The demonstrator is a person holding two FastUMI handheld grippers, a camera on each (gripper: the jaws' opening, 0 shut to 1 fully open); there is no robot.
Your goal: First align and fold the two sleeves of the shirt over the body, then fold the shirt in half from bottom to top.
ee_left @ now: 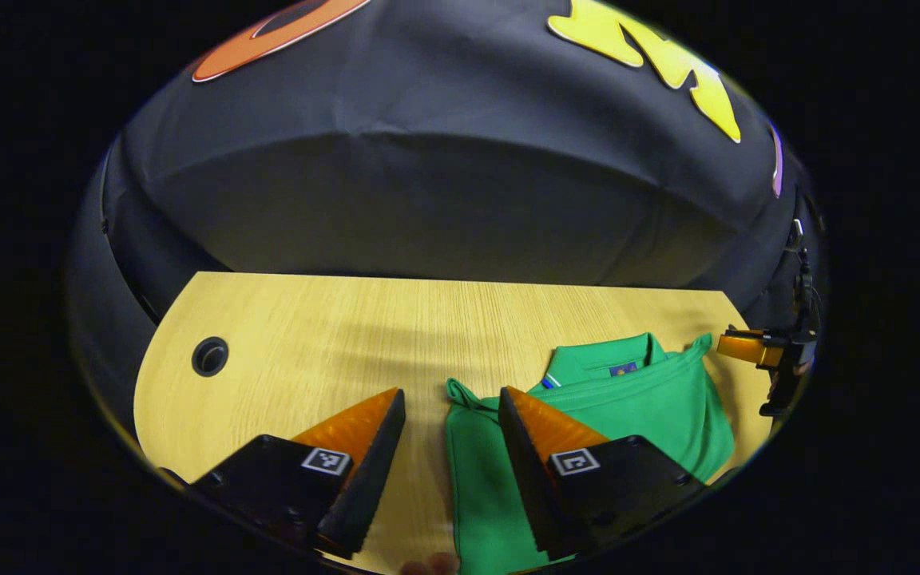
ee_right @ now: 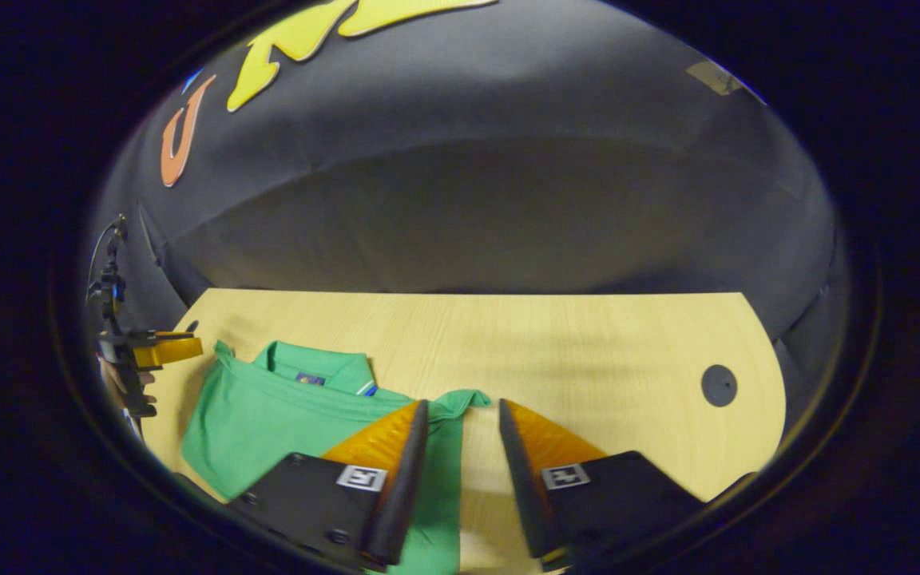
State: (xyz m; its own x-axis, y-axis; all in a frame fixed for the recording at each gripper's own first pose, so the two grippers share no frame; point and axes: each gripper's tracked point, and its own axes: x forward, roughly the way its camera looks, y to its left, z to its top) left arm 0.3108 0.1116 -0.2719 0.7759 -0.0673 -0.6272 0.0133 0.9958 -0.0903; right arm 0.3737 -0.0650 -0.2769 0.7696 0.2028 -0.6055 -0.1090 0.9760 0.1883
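Observation:
A green polo shirt (ee_left: 652, 407) lies folded on the wooden table (ee_left: 332, 335), collar toward the wall, with a band of fabric across it just below the collar. My left gripper (ee_left: 452, 407) is open low over the shirt's left edge, whose corner lies between the fingers. In the right gripper view the shirt (ee_right: 268, 423) spreads to the left. My right gripper (ee_right: 464, 411) is open over the shirt's right corner, with one finger above the cloth. Each view shows the other gripper far off at the shirt's opposite side: the right gripper (ee_left: 747, 347) and the left gripper (ee_right: 164, 349).
The table (ee_right: 588, 351) has a round cable hole (ee_left: 210, 356) near its left end and a capped one (ee_right: 719, 385) near its right end. The black cloth wall rises right behind the table's far edge. A hand (ee_right: 113, 383) holds the far gripper.

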